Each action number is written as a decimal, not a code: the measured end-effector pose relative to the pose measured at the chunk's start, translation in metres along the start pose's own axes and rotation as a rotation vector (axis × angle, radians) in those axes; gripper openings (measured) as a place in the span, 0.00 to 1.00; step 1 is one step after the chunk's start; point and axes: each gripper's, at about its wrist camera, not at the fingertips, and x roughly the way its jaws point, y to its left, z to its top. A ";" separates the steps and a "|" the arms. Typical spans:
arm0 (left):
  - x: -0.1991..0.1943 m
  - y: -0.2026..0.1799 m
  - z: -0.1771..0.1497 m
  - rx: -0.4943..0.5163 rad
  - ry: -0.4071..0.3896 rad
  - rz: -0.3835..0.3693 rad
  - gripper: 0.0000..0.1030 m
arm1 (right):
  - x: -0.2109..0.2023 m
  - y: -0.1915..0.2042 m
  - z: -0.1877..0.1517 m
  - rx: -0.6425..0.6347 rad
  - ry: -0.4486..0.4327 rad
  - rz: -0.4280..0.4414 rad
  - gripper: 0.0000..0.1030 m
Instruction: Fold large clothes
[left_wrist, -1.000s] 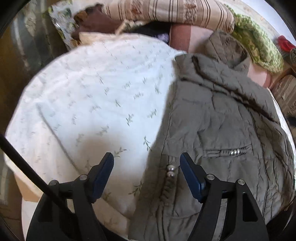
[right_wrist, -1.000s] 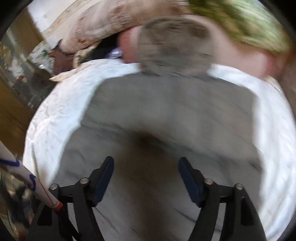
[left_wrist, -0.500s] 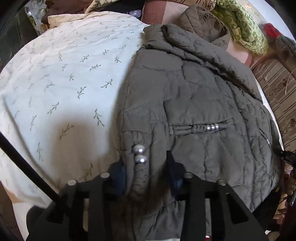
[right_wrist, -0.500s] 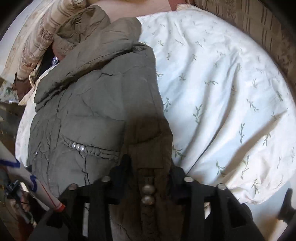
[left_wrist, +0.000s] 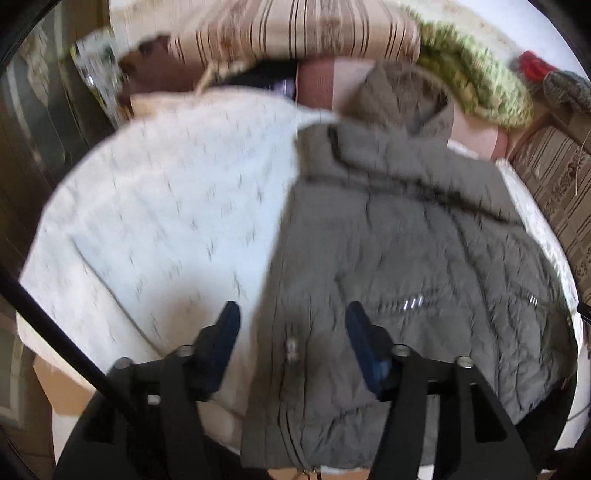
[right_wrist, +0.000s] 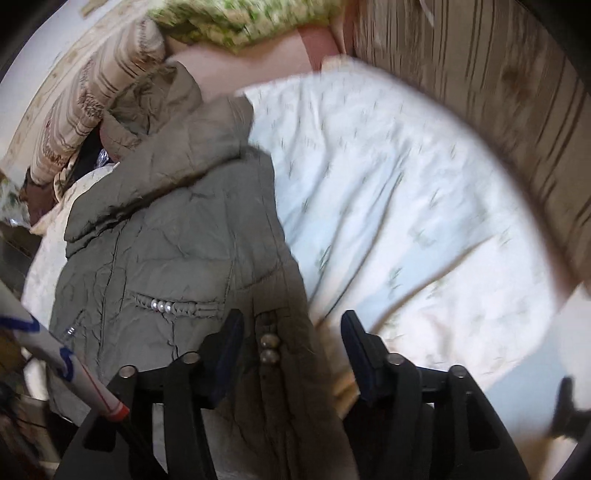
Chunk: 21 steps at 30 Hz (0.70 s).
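Observation:
An olive quilted jacket (left_wrist: 399, 251) lies flat on a white bedsheet with a leaf print (left_wrist: 159, 221), hood toward the pillows. My left gripper (left_wrist: 291, 332) is open above the jacket's lower left hem, by two metal snaps (left_wrist: 292, 349). In the right wrist view the same jacket (right_wrist: 166, 236) lies at the left. My right gripper (right_wrist: 291, 339) is open over its lower right hem strip with two snaps (right_wrist: 269, 349). Neither gripper holds cloth.
Striped pillows (left_wrist: 295, 33) and a green blanket (left_wrist: 476, 85) pile at the head of the bed. A striped sofa side (right_wrist: 498, 110) borders the bed on the right. The sheet (right_wrist: 399, 206) lies bare right of the jacket. A cardboard box (left_wrist: 62, 398) sits below the bed edge.
Half a second ago both grippers were shut on the jacket's lower hem strips. Both have now opened and pulled back, leaving the jacket on the bed.

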 end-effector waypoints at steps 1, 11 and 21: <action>0.000 -0.003 0.005 0.006 -0.011 -0.002 0.62 | -0.009 0.004 0.000 -0.018 -0.025 -0.013 0.60; 0.048 -0.068 0.039 0.136 -0.064 -0.055 0.64 | -0.029 0.105 0.023 -0.219 -0.096 0.084 0.75; 0.151 -0.055 0.078 0.100 -0.085 0.014 0.66 | 0.036 0.235 0.103 -0.267 -0.031 0.148 0.75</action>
